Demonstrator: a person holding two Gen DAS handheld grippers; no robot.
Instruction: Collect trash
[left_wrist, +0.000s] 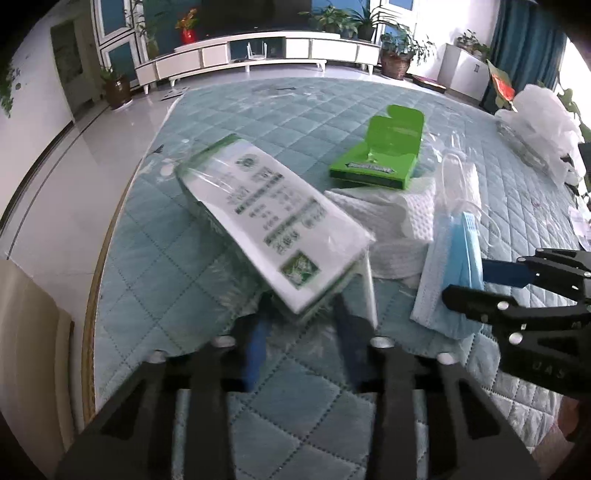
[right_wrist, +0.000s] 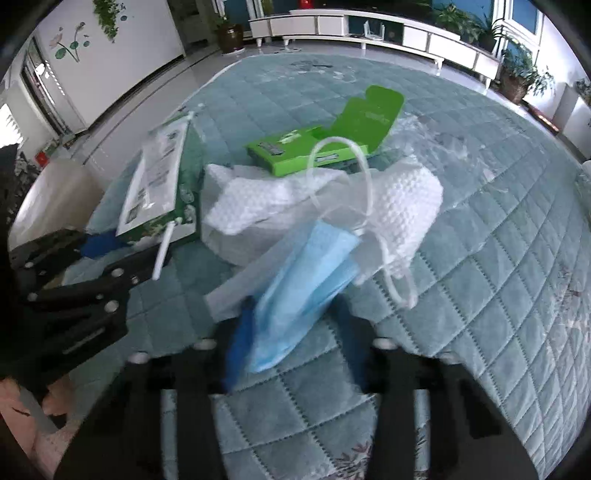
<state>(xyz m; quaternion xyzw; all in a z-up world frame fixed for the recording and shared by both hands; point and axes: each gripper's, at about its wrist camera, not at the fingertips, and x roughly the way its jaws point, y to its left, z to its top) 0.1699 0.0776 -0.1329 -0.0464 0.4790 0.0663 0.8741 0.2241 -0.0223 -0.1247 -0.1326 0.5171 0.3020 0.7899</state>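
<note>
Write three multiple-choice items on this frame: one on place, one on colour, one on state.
1. Where does the open box lie?
A. beyond the paper towel
B. on the floor
C. under the carton

2. What colour is the mask?
A. red
B. blue
C. black

3. What sits between the right gripper's fingers?
A. nothing
B. the open box
C. the mask

Answers:
1 A, it lies on the quilt behind the towel.
2 B, its pleats are light blue.
3 C, the mask's end lies between the blue fingers.
</note>
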